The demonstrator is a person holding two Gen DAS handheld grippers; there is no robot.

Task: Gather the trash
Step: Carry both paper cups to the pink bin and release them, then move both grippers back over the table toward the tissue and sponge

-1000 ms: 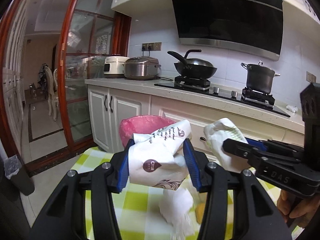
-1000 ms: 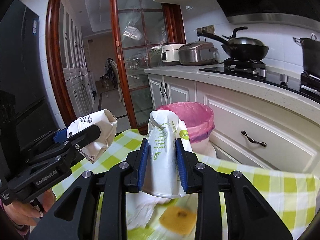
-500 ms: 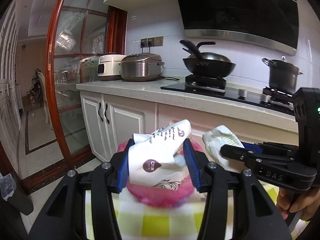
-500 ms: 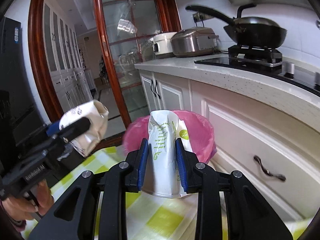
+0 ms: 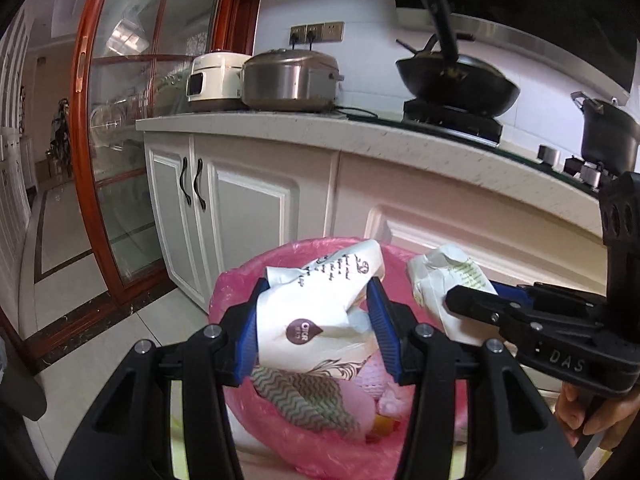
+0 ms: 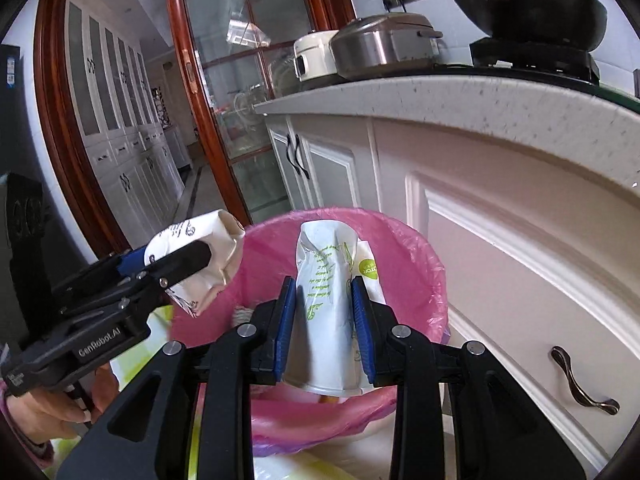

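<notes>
My left gripper (image 5: 316, 320) is shut on a crushed white paper cup with brown print (image 5: 316, 312), held over the mouth of a bin lined with a pink bag (image 5: 236, 292). My right gripper (image 6: 324, 320) is shut on a flattened white paper cup with green print (image 6: 326, 308), also above the pink-lined bin (image 6: 416, 264). In the left wrist view the right gripper (image 5: 460, 300) comes in from the right with its green-print cup (image 5: 444, 280). The left gripper (image 6: 192, 264) shows at the left of the right wrist view with its brown-print cup (image 6: 200, 248). Paper waste lies inside the bin.
The bin stands close to white kitchen cabinets (image 5: 256, 208) under a speckled counter (image 5: 360, 136) with rice cookers (image 5: 288, 80), a wok (image 5: 456, 84) and a pot. A drawer front with a dark handle (image 6: 580, 388) is right of the bin. A wood-framed glass door (image 5: 120, 120) opens at the left.
Both grippers have carried their cups forward off the green checked table and down, to over the bin's mouth. The bin now fills the lower middle of both views. Both grips are unchanged.
</notes>
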